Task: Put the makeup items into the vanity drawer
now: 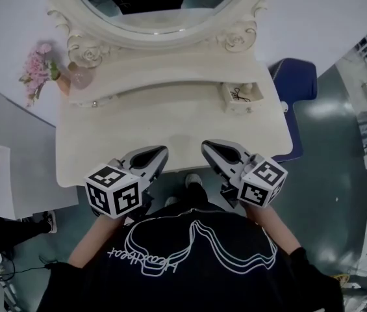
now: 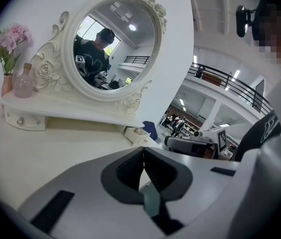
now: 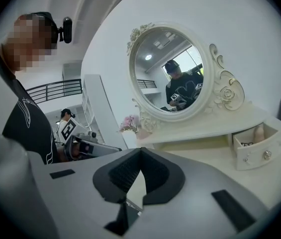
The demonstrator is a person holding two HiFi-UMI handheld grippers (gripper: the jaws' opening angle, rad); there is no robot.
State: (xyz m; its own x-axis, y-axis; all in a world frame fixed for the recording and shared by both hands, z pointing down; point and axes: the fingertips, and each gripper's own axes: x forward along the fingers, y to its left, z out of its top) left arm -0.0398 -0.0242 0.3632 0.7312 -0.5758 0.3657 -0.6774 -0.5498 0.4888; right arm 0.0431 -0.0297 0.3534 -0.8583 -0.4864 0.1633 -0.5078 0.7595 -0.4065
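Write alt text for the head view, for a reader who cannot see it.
A person holds the left tool and right tool, both shut and empty, over the near edge of a cream vanity table. Beyond them, a small drawer stands open at the right under an oval mirror, with pink flowers at the left.

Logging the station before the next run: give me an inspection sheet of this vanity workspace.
Surface: white vanity top, bare in the middle.
Job's things: right drawer open, with a small dark item inside that cannot be identified; no loose makeup seen.
Clutter: pink vase with flowers on the left shelf; left drawer shut.
Grippers: left tongs and right tongs both shut and empty, at the front edge.
Cables: dark cable on the floor, lower left.
Surroundings: oval mirror; blue seat to the right.
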